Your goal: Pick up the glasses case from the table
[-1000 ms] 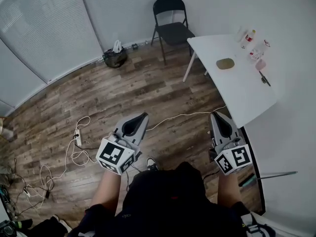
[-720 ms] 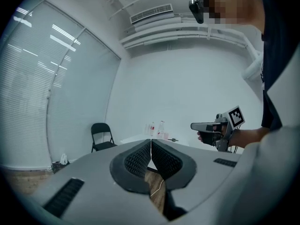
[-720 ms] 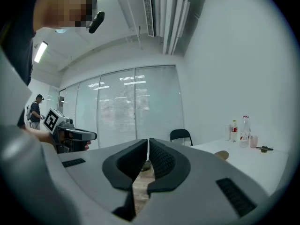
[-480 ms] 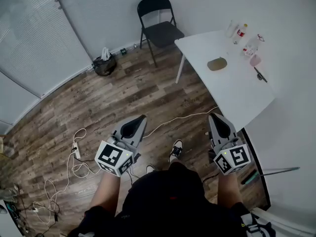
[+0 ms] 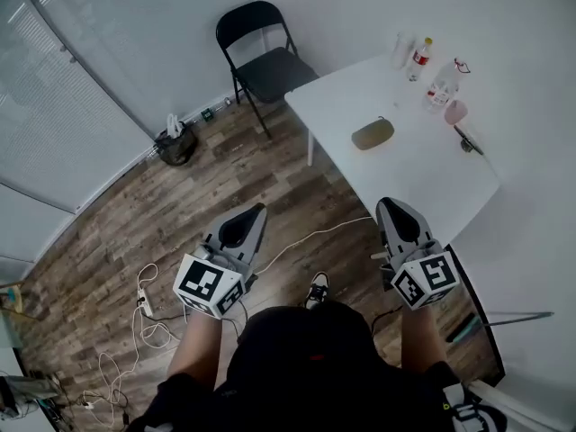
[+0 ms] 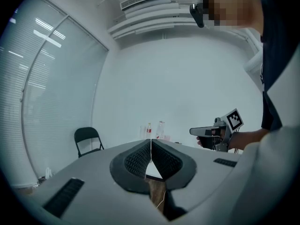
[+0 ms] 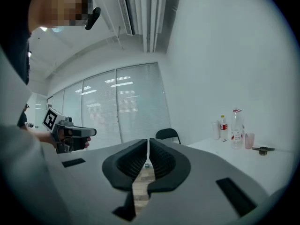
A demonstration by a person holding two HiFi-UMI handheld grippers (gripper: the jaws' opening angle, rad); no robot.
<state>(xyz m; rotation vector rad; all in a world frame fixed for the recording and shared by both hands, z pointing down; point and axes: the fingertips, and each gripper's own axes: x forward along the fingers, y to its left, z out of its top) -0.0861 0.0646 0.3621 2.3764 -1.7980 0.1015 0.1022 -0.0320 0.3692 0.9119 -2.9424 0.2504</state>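
Head view: left gripper and right gripper, fingers pressed together and empty, held over the wood floor, short of the glasses case on the white table.

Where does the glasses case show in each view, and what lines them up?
Head view: glasses case on the white table, upper right of centre.
Left gripper view: not visible.
Right gripper view: not visible.
Shared landmark: black folding chair, near the top of the head view, left of centre in the left gripper view, just above the jaws in the right gripper view.
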